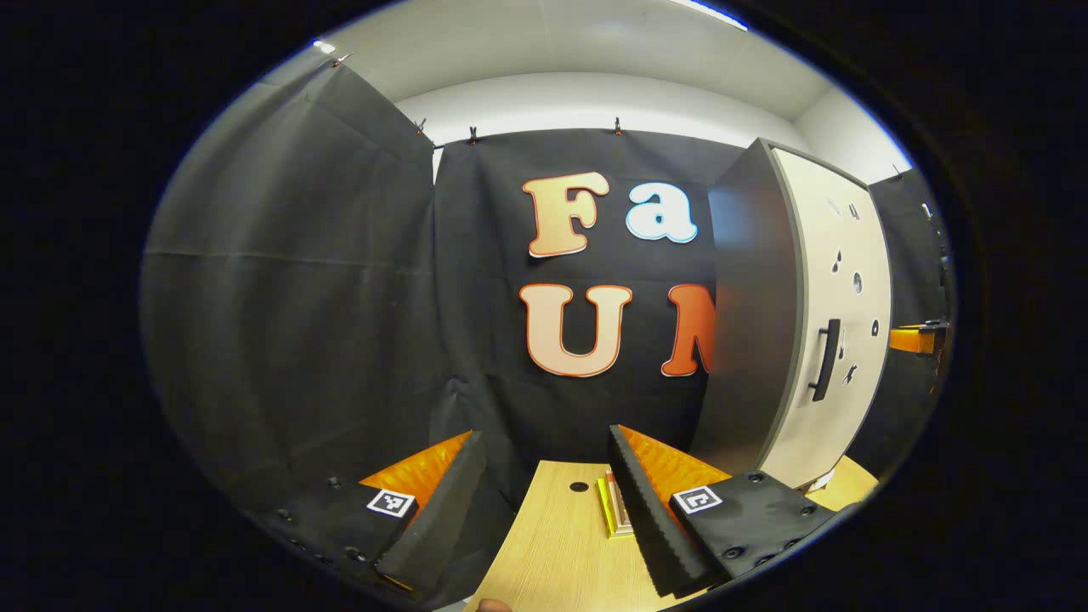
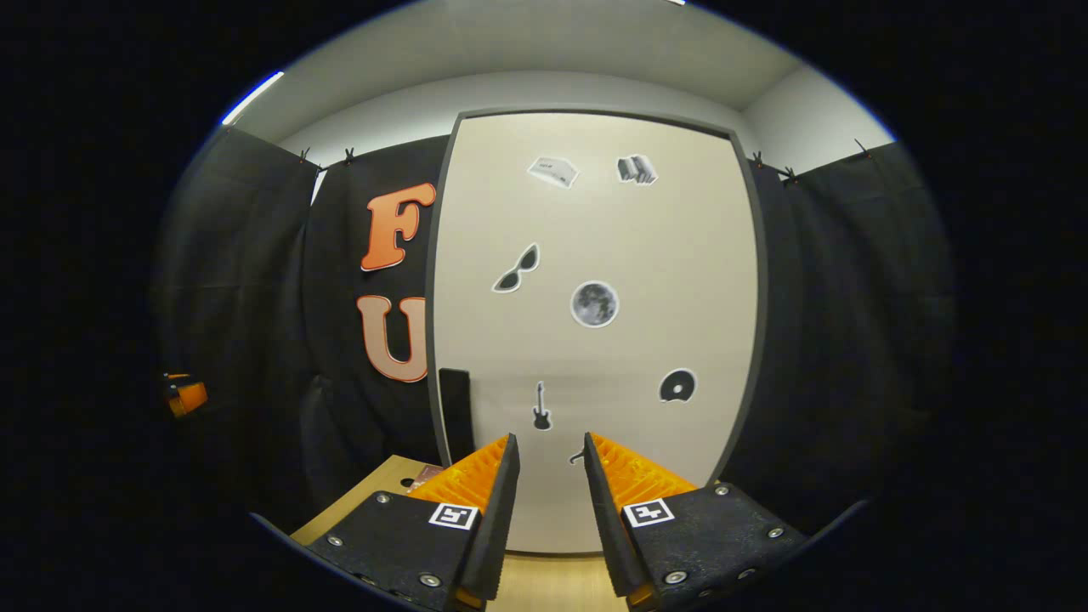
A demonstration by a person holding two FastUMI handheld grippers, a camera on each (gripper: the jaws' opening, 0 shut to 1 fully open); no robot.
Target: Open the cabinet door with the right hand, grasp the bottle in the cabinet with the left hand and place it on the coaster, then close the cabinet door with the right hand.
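The cabinet (image 1: 748, 340) stands on the table at the right of the left gripper view, its pale door (image 1: 837, 323) closed, with a dark vertical handle (image 1: 824, 359). My left gripper (image 1: 544, 435) is open above the wooden table (image 1: 552, 544), holding nothing. A flat square coaster (image 1: 614, 510) lies on the table, half hidden behind one finger. In the right gripper view the door (image 2: 595, 340) faces me close up, its handle (image 2: 455, 412) at the lower left. My right gripper (image 2: 550, 438) is open just in front of the door, right of the handle. The closed door hides the cabinet's inside.
Black cloth walls close the booth at the back and sides. The door carries several small stickers (image 2: 594, 303). The table's edge (image 2: 357, 501) runs at the lower left in the right gripper view, with the other gripper (image 2: 185, 396) far off to the left.
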